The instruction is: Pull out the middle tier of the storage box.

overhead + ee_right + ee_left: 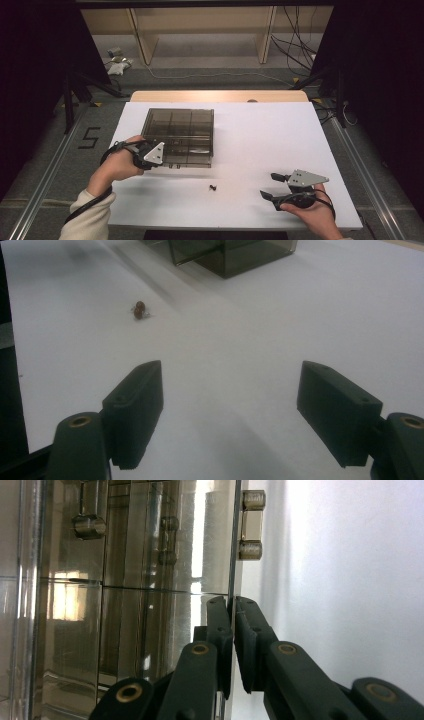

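**Left gripper clamps box lid**

The left gripper view shows the left gripper [233,625] pinching the lid edge of the smoky box [180,135]. The high view shows the right gripper [273,185] hovering, jaws apart, near a small dark piece [213,188].

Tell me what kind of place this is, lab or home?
Most likely a lab or recording workshop, not a home. A white table stands between metal floor rails, loose cables trail across the floor behind it, and the number 5 is marked on the floor.
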A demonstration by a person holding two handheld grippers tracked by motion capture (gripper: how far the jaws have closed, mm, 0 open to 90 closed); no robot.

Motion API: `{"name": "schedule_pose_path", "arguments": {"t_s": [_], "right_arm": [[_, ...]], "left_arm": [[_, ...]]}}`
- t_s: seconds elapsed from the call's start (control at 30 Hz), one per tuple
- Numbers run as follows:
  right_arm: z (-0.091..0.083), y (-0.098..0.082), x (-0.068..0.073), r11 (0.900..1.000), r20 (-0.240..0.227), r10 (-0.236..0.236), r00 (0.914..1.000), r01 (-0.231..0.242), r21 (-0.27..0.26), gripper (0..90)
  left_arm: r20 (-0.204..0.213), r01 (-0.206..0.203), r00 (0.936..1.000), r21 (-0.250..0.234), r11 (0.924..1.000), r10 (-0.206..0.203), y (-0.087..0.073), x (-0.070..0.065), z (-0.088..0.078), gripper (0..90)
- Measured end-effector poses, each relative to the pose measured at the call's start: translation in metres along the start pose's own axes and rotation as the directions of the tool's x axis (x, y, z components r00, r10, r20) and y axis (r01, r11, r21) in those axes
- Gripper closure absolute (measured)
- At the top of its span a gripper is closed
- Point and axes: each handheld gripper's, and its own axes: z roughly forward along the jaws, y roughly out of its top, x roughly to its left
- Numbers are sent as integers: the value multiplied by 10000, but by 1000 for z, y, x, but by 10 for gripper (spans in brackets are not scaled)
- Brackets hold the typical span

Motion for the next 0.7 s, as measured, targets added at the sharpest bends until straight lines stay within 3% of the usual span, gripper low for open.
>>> {"name": "schedule_pose_path", "arguments": {"t_s": [0.7], "right_arm": [[0,0,0,10000,-30,-34,10000,34,-45,275]], "left_arm": [[100,-8,9999,-28,10000,8,0,-3,0,855]]}}
